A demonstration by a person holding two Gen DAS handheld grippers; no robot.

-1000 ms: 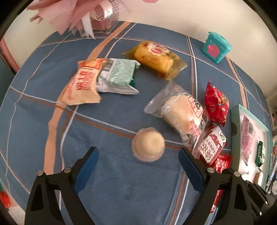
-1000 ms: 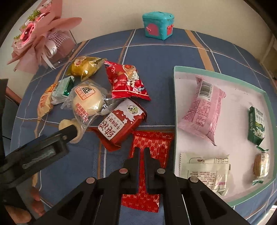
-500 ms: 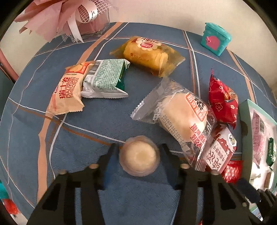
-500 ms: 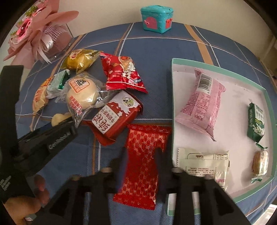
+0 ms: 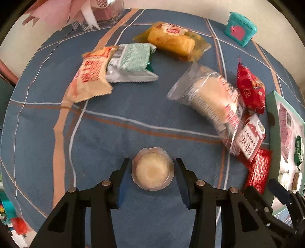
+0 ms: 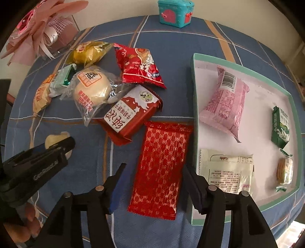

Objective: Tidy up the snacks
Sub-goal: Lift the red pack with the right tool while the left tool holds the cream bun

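My left gripper point(image 5: 152, 171) is shut on a small round pudding cup point(image 5: 152, 168), its pads against the cup's sides, just above the blue cloth. The cup also shows in the right wrist view point(image 6: 55, 139) behind the left gripper's finger. My right gripper point(image 6: 153, 175) is open, its fingers on either side of a flat red patterned packet point(image 6: 162, 167) lying on the cloth. A teal-rimmed white tray point(image 6: 194, 106) to the right holds a pink packet point(image 6: 225, 101), a green packet point(image 6: 281, 126), a white sachet point(image 6: 226, 171) and a small biscuit point(image 6: 285, 169).
Loose snacks lie on the cloth: a clear-wrapped bun point(image 6: 91, 89), a red-and-white bar point(image 6: 131, 114), a red bag point(image 6: 139, 66), a yellow cake point(image 5: 171, 40), a mint packet point(image 5: 133, 61), an orange packet point(image 5: 89, 76). A teal box point(image 6: 175, 11) and pink bouquet point(image 6: 43, 32) stand behind.
My left gripper moved in around the pudding cup and closed on it. My right gripper went from shut to open, now astride the red patterned packet.
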